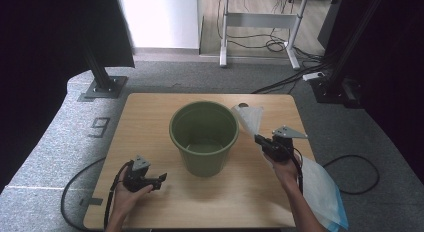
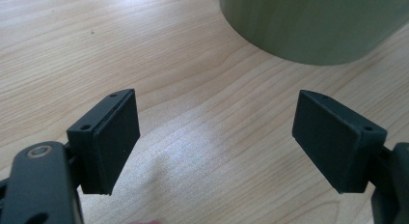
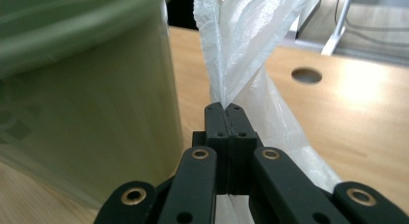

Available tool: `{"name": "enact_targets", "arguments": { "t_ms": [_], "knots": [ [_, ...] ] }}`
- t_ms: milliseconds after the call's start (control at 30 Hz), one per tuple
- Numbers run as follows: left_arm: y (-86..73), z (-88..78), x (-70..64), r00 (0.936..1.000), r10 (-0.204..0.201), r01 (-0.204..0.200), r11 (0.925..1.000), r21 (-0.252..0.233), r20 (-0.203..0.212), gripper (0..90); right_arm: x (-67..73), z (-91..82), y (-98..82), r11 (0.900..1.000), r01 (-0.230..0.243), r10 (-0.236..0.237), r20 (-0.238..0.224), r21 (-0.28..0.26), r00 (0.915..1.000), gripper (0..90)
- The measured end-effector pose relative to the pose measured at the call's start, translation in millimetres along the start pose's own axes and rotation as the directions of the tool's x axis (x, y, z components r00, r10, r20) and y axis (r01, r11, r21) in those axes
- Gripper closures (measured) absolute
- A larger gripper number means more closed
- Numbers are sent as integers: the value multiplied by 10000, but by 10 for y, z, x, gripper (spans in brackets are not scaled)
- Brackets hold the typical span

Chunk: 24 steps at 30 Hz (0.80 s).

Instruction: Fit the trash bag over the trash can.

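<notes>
**Right jaws clamping a thin plastic bag beside the green bucket**

Your right gripper (image 1: 261, 140) is pinching a thin, translucent white plastic bag (image 1: 248, 118), and in the right gripper view its jaws are sitting pressed together with the film (image 3: 241, 45) caught between their tips. The bag is fanning upward and outward from the pinch point, and more of it is trailing down behind the jaws toward the counter (image 1: 150, 117). In the high view the lifted part of the bag is hanging just beside the rim of the green bucket (image 1: 204, 137), on its right side, above the far right part of the counter.

The bucket is standing upright near the middle of the counter, and in the right gripper view its wall (image 3: 87, 118) is rising just to the left of the clamped jaws.

Your left gripper (image 1: 159, 181) is resting low at the near left of the counter, pointing toward the bucket. In the left gripper view its jaws are standing wide apart with nothing between them but bare wood, and the base of the bucket (image 2: 313, 26) is showing beyond them.

A pile of white and blue sheets (image 1: 325, 192) is hanging off the counter's near right edge, beside your right forearm.
</notes>
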<state>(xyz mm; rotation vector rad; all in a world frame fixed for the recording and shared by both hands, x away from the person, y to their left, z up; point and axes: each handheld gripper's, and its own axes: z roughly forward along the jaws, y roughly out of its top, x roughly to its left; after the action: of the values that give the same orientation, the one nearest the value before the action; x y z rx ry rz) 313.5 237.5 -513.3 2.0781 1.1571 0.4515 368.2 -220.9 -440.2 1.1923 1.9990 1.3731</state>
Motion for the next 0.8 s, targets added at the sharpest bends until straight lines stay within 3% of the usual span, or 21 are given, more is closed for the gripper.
{"name": "enact_targets", "arguments": {
  "t_ms": [300,800],
  "knots": [
    [1,-24,21,10000,-83,83,9999,-92,25,165,59,-293,317,9938,235,-230,60,-1088,9997,889],
    [-1,-68,54,9996,-263,265,9992,-300,66,165,267,-658,861,9654,903,-935,-12,-2447,9956,889]
  ]
}}
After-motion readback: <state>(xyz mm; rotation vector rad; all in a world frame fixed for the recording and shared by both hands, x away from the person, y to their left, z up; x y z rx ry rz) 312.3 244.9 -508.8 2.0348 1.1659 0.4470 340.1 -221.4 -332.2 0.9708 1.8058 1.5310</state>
